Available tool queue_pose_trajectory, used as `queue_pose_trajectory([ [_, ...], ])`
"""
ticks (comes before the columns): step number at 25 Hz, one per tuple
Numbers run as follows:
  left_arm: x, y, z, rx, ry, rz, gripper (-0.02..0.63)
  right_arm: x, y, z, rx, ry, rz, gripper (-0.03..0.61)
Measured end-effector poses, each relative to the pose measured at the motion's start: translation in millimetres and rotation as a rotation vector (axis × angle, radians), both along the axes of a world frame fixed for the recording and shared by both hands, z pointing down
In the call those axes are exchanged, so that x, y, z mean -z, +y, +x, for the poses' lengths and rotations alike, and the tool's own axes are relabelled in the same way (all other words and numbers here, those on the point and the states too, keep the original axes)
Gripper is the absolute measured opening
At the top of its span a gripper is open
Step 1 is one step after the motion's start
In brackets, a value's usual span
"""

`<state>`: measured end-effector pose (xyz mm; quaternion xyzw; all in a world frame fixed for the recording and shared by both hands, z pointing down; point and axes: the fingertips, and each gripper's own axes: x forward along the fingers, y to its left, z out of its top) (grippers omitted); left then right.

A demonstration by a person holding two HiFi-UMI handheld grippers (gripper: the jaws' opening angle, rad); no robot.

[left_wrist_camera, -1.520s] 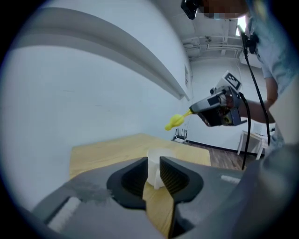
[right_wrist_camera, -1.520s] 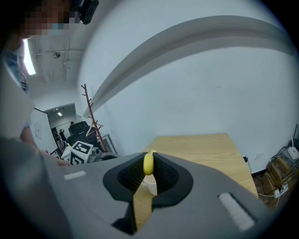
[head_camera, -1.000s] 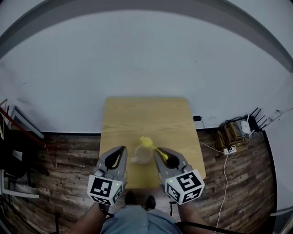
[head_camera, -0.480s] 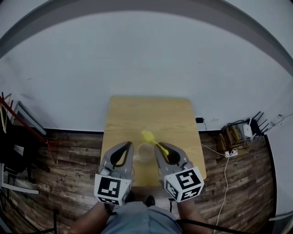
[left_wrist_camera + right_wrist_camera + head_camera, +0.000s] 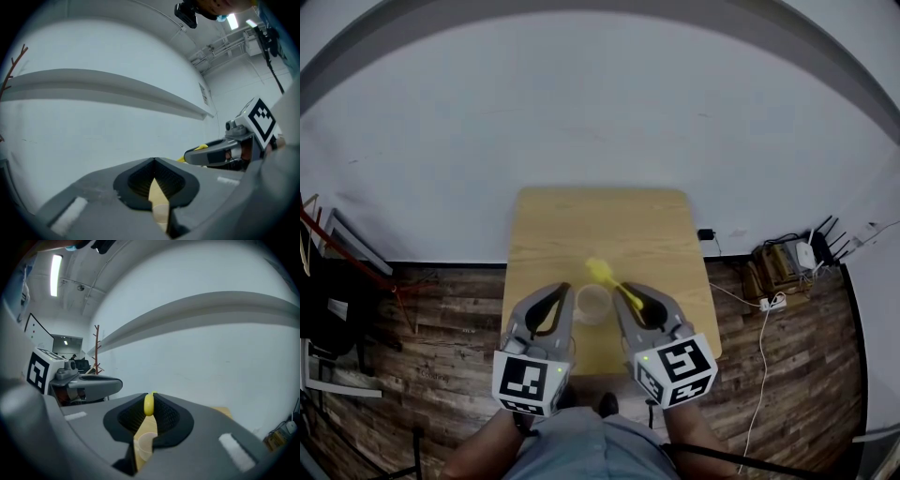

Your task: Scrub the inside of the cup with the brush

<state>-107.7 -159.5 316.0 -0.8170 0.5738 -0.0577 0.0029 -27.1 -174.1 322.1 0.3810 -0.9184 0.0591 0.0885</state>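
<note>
The cup (image 5: 592,303) stands upright on the pale wooden counter (image 5: 600,225), close to its near edge and between the 2 tools. Its mouth faces up, and the head view shows nothing inside it.

The right hand-held gripper (image 5: 624,298) is clamped on the brush (image 5: 602,272). In the right gripper view the yellow handle is pinched right at the jaw tips, and the cup shows low down through the gap behind them. In the head view the handle slants up and to the left from those jaws, passing the cup's right side. The yellow head sits just beyond the cup's far rim, outside the cup. Whether it touches the rim cannot be made out.

The left hand-held gripper (image 5: 564,292) is closed all the way. In the left gripper view its jaw tips meet with nothing between them, and only a sliver of counter shows through the slot below. In the head view its tips are just beside the cup's left side, and contact with the cup cannot be judged.

Each tool carries a marker cube (image 5: 525,382) at its rear, nearest the person, whose forearms enter from the bottom edge. The counter stands against a plain white wall (image 5: 600,112) on a dark plank floor (image 5: 441,323). To the right, well apart from the counter, cables (image 5: 761,319) lie on the floor
</note>
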Motion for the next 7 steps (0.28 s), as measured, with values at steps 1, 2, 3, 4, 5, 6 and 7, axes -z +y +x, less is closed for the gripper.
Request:
queue_pose_trajectory([
  [1,-0.4,-0.3,0.1,-0.001,-0.001,0.000,0.021,-0.8,0.0,0.0,0.000,0.001,0.000,0.040],
  [2,-0.9,-0.6,-0.1,0.000,-0.001,-0.001,0.021,-1.4,-0.2,-0.3,0.000,0.001,0.000,0.040],
  [3,-1.3,-1.0,-0.4,0.000,0.000,-0.001,0.021,-2.0,-0.5,-0.7,0.000,0.002,0.000,0.040],
  [4,-1.7,-1.6,-0.7,0.001,0.001,-0.002,0.021,-2.4,-0.9,-1.0,0.000,0.003,0.000,0.040],
  [5,-2.2,-2.1,-0.9,0.001,0.001,-0.002,0.021,-2.7,-1.4,-1.1,0.000,0.004,0.000,0.040],
  [6,-2.6,-2.7,-1.0,0.002,0.002,-0.004,0.021,-2.9,-1.9,-1.1,0.000,0.005,0.000,0.040],
  [7,-3.1,-3.3,-1.1,0.002,0.002,-0.005,0.021,-3.0,-2.4,-1.0,0.000,0.006,-0.001,0.040],
])
